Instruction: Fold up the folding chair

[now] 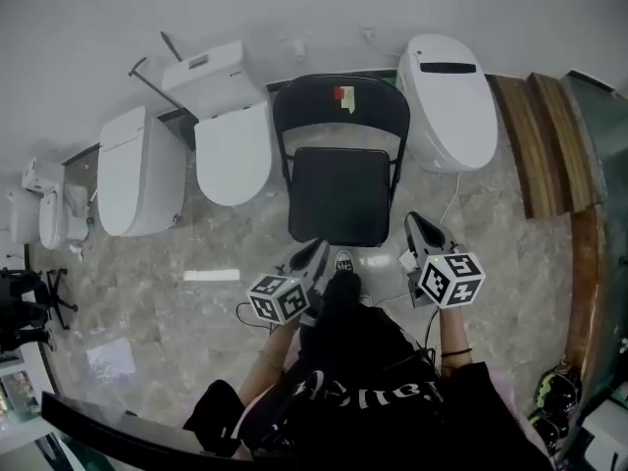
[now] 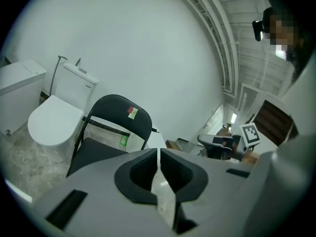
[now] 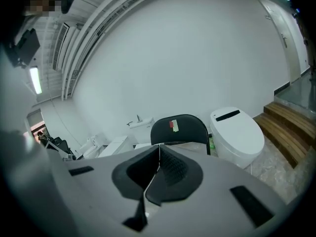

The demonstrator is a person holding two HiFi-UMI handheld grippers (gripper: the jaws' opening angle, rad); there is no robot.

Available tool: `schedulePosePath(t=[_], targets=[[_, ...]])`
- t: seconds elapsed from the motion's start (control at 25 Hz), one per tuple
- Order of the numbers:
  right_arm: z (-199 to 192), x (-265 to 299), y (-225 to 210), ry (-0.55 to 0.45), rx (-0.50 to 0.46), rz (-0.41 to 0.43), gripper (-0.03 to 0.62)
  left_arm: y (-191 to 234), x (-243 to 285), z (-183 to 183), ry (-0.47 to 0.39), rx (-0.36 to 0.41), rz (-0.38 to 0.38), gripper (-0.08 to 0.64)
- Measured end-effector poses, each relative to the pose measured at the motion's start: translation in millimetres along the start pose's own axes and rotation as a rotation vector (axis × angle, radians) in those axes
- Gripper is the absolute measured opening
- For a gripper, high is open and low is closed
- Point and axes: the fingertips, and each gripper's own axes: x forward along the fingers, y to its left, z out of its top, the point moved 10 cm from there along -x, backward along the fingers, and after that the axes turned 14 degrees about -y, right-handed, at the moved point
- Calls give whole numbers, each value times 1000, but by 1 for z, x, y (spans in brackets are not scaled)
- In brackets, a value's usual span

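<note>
The black folding chair [image 1: 339, 194] stands unfolded on the marble floor, its backrest [image 1: 340, 106] with a small red and green sticker towards the wall. My left gripper [image 1: 318, 250] is shut and empty, just short of the seat's front left corner. My right gripper [image 1: 418, 221] is shut and empty beside the seat's front right corner. In the left gripper view the shut left gripper [image 2: 158, 153] points past the chair [image 2: 116, 118], which lies to the left. In the right gripper view the shut right gripper [image 3: 159, 147] points at the chair's backrest [image 3: 180, 127].
White toilets [image 1: 233, 145] [image 1: 137, 170] stand left of the chair, and a smart toilet [image 1: 451, 101] stands right of it. Wooden steps [image 1: 535, 145] rise at the far right. The person's shoe [image 1: 343, 263] is at the seat's front edge. An office chair [image 1: 25, 302] is far left.
</note>
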Motion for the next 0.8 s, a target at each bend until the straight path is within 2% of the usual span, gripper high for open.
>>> schedulePosePath(t=[0.2, 0.52, 0.68, 0.8], targets=[[35, 58, -10, -10, -21, 46, 15, 20, 23, 12, -7, -57, 21, 5], [66, 147, -32, 47, -90, 203, 15, 40, 42, 16, -39, -99, 97, 5], [83, 197, -45, 77, -127, 322, 23, 50, 48, 16, -103, -127, 189, 5], [100, 243, -64, 129, -174, 427, 106, 54, 56, 12, -172, -164, 287, 5]])
